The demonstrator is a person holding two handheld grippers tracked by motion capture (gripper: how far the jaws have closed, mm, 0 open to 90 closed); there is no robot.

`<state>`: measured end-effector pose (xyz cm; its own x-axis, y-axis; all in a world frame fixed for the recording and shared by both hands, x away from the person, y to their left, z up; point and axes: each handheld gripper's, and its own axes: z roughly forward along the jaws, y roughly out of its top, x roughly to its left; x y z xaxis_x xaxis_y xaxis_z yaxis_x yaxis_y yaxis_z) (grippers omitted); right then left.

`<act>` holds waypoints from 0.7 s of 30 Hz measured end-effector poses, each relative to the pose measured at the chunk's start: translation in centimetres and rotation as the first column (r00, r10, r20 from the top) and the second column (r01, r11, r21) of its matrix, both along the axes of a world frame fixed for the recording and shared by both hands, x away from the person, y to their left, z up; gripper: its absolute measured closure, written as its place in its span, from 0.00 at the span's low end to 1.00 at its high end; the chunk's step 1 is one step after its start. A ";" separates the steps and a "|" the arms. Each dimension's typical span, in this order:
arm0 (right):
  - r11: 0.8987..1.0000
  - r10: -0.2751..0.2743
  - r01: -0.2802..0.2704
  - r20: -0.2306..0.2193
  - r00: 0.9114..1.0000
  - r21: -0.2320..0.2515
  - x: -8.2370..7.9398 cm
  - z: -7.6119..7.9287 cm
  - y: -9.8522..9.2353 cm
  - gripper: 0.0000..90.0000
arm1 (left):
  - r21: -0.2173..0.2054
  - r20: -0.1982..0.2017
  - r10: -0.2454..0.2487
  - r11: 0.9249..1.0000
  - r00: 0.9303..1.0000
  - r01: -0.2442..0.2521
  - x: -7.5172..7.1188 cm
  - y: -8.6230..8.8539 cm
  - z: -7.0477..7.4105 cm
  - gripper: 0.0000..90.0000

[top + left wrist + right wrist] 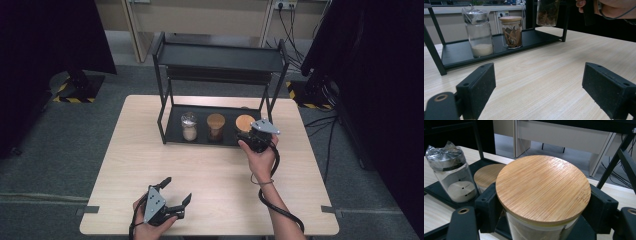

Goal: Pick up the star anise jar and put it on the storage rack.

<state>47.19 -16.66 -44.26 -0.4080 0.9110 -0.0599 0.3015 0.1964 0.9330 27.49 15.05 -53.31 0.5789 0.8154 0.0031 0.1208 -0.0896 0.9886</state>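
Nearest me, my left tongs (176, 192) rest at the near edge of the pale wooden table (210, 170), left of its middle, jaws spread wide with nothing but bare tabletop between them. Farther on, toward the right end of the low black shelf of the black metal two-tier rack (172, 135), my right tongs (541, 207) are pinching the round glass jar with the flat bamboo lid (543, 186) — the black pads press on the glass just under the lid's rim from either side, and the lid sits square between them in the right gripper view. In the left gripper view this jar (547, 12) hangs clear above the shelf's right end, so I judge it gripped and lifted, though not yet carried anywhere. That leaves the main part: bringing it off the rack and setting it down, wherever it is bound. Left of it on the same shelf stand the smaller glass jar with a bamboo lid and brown pieces inside (511, 31) and, at the left end, the clear glass jar with crinkled foil over its top and white powder at the bottom (477, 32), both untouched. Behind them the rack's upper shelf (220, 57) stands bare — beyond it, grey floor.
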 end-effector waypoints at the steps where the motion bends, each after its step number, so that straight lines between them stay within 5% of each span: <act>1: 1.000 0.000 0.000 -0.001 1.000 -0.003 0.1 0.0 0.0 0.29 | 0.001 -0.001 0.000 1.000 1.000 0.000 0.0 0.0 0.0 0.12; 21: 1.000 -0.013 0.013 -0.031 0.999 -0.007 2.7 -0.3 0.8 0.29 | -0.002 0.000 -0.003 1.000 1.000 0.003 0.0 0.0 0.0 0.12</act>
